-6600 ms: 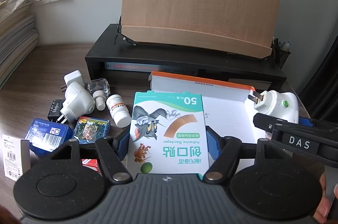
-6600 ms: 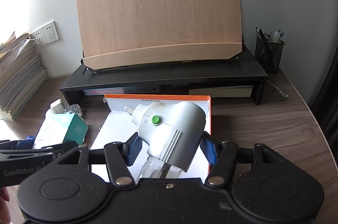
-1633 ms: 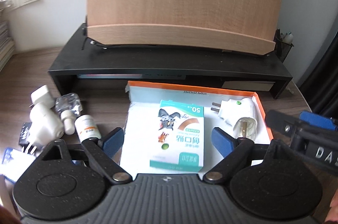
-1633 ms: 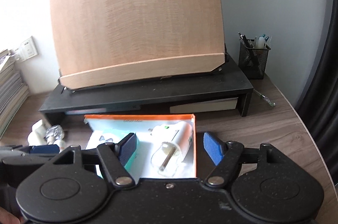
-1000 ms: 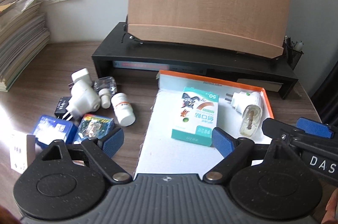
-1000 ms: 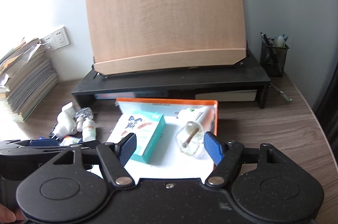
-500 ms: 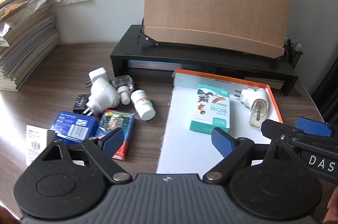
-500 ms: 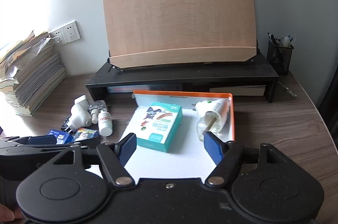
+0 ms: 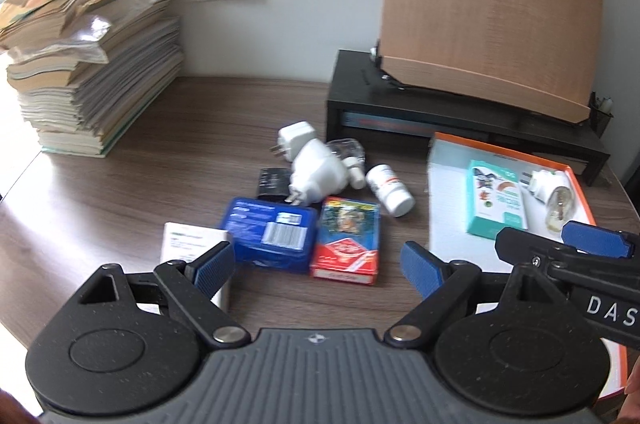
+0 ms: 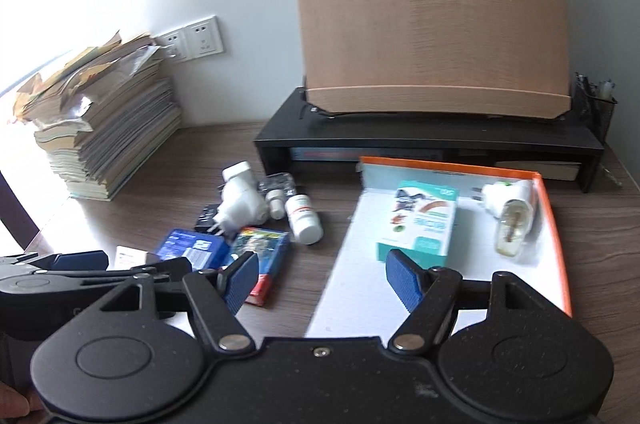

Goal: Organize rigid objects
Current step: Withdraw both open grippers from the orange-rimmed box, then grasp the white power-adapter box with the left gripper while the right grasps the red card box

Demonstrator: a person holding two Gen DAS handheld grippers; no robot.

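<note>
Orange-rimmed tray (image 10: 554,224) holding bandage box (image 10: 420,224) and plug-in vaporizer (image 10: 510,214), both hand-held grippers (image 9: 316,264) (image 10: 320,278) spread, empty

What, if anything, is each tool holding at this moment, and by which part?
Nothing is held. The left tool and the right tool both stand open with empty jaws above the desk; the bandage box lies free in the orange tray.

Black grippers (image 9: 316,262), blue finger pads (image 9: 420,262), apparently grey ribbed body.
</note>
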